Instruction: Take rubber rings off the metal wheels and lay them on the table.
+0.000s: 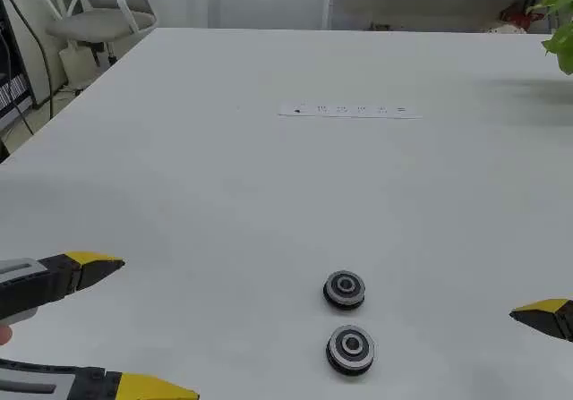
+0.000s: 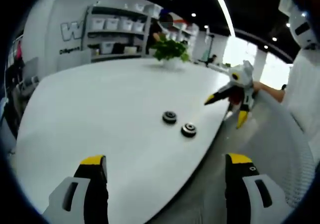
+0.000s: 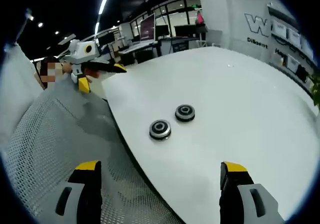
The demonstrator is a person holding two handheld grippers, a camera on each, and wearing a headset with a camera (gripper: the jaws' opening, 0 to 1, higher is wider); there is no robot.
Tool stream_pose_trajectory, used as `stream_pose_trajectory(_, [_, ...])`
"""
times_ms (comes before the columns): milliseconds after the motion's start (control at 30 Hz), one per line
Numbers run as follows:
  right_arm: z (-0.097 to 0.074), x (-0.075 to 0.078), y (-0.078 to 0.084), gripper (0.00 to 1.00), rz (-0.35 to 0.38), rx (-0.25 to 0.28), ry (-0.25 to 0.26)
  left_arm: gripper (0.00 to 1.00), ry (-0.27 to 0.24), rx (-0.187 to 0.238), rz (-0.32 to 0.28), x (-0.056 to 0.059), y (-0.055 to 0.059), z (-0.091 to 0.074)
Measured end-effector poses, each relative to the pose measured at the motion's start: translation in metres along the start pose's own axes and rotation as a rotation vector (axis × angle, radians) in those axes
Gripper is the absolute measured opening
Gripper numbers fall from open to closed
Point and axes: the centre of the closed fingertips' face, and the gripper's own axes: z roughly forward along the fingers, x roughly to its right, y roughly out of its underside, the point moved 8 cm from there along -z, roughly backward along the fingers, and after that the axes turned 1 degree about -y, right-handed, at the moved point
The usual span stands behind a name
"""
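Observation:
Two small metal wheels, each with a black rubber ring around it, lie flat on the white table (image 1: 269, 176). The far wheel (image 1: 345, 290) (image 2: 169, 117) (image 3: 185, 113) lies just behind the near wheel (image 1: 350, 349) (image 2: 188, 129) (image 3: 160, 129), which is close to the front edge. My left gripper (image 1: 134, 324) (image 2: 165, 161) is open at the lower left, well apart from the wheels, and holds nothing. My right gripper (image 1: 548, 318) (image 3: 160, 167) is open at the right edge, also away from the wheels. Each gripper view shows the other gripper across the table: the right gripper (image 2: 232, 96) and the left gripper (image 3: 92, 66).
A flat strip of sockets (image 1: 349, 110) is set in the table's middle. Office chairs (image 1: 98, 15) stand beyond the far edge, and a green plant (image 1: 560, 24) (image 2: 170, 48) is at the far right. A mesh chair back (image 3: 60, 134) lies beside the table's near edge.

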Motion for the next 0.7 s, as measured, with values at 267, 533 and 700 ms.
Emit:
stream_pose_trajectory(267, [0.0007, 0.0002, 0.0020, 0.99, -0.004, -0.020, -0.001, 0.98, 0.008, -0.010, 0.005, 0.0008, 0.0011, 0.0009])
stream_pose_trajectory(533, [0.0009, 0.0011, 0.0025, 0.99, -0.003, -0.022, -0.004, 0.98, 0.011, -0.010, 0.006, 0.0013, 0.0011, 0.0010])
stream_pose_trajectory(700, [0.0011, 0.0012, 0.0026, 0.99, -0.001, -0.022, -0.007, 0.98, 0.011, -0.009, 0.010, 0.0014, 0.0007, 0.0012])
